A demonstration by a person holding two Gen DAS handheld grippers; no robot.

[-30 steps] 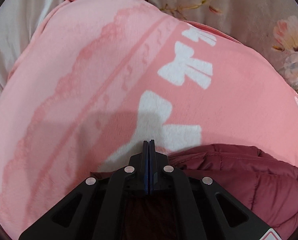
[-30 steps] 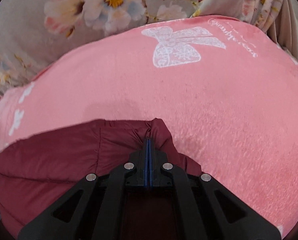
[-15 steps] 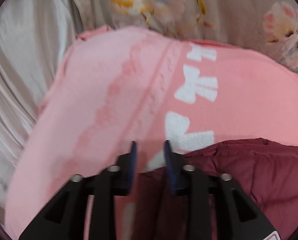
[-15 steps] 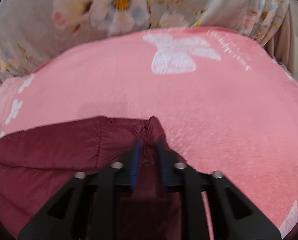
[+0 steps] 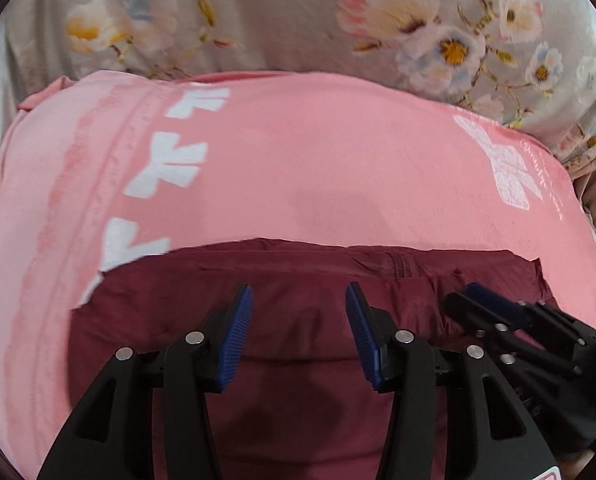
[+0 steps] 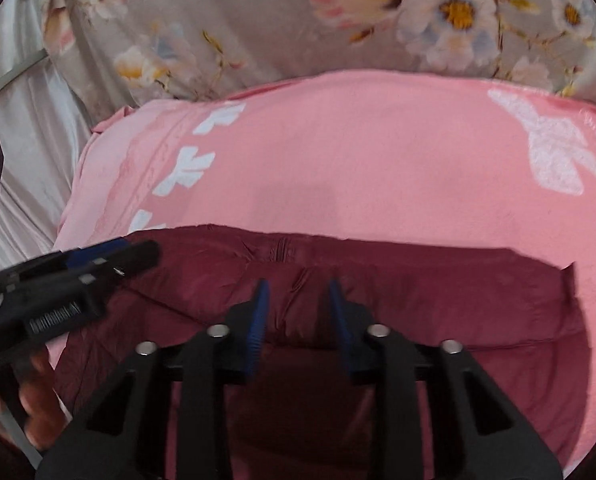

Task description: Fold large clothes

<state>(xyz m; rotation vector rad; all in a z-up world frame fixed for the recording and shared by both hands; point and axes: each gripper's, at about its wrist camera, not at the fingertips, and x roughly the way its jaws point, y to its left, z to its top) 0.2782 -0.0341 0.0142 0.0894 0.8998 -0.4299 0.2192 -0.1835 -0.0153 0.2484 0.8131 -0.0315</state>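
Both grippers have let go of the jacket's far edge and backed off toward the camera side since a second ago, when each was pinched flat on that hem. Now the left gripper (image 5: pixel 299 330) has its jaws spread fairly wide and opening a touch more, nothing between them, just hovering above the fabric. Jaws on the right gripper (image 6: pixel 296 320) are apart but narrower and closing back in, also on nothing as far as I can see.

So the maroon puffer jacket (image 5: pixel 305 280) sits folded on the pink blanket (image 5: pixel 317 168), which lies on the floral bedsheet (image 5: pixel 282 20). Its long axis runs side to side across both views, with the zipper (image 5: pixel 399 266) near the far edge. It lies right below and ahead of both tools, so neither hand is really nearer; left covers the left half, right the right half.

Next fold is probably end over end, so I'd guess each hand needs to go out to its own short end
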